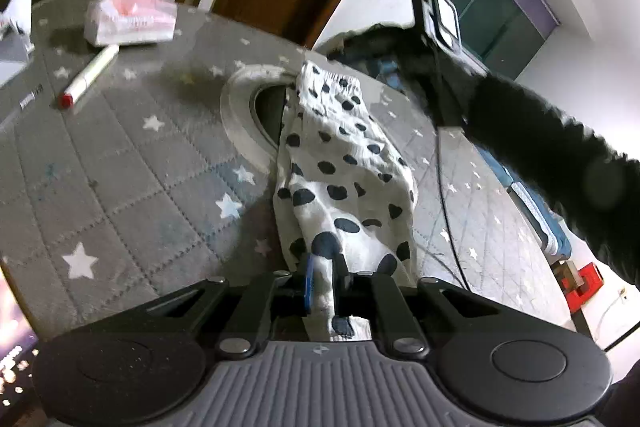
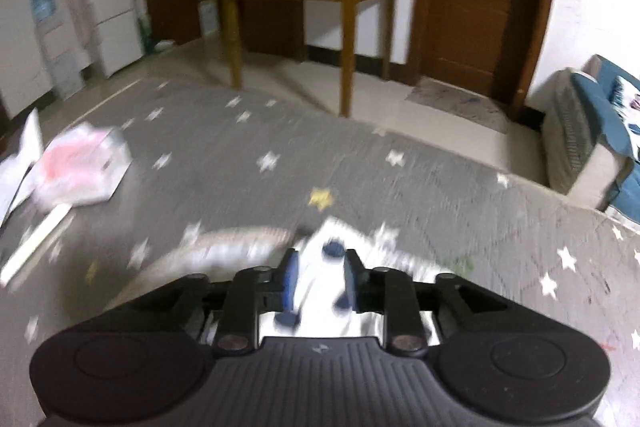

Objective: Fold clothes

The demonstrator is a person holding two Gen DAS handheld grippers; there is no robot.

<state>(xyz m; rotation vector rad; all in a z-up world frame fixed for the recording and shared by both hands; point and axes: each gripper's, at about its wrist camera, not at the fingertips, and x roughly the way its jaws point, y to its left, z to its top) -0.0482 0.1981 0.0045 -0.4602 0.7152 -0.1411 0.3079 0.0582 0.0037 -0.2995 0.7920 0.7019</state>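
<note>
Both hand-held grippers are at work on one spotted garment (image 1: 340,171), a white cloth with dark dots that lies stretched in a long strip on a grey mat with stars (image 1: 120,163). Nearest the left wrist camera, the left gripper (image 1: 323,277) is clenched on the near end of the cloth, which bunches up between its blue-padded fingers (image 1: 307,281) and hangs out behind them. At the far end of the strip, in the same view, a black-sleeved arm (image 1: 560,155) reaches in from the right with the other device. From the right wrist view, the right gripper (image 2: 320,277) hovers over the garment's far end with its jaws parted and white spotted fabric between them; the picture is blurred, so the pads seem clear of the cloth, though this is not certain. Under the garment's upper part lies a pale oval ring (image 1: 240,115). Farther off on the mat sit a pink and white tissue pack (image 1: 132,15) and a white marker with a red cap (image 1: 90,77), well apart from the cloth.
</note>
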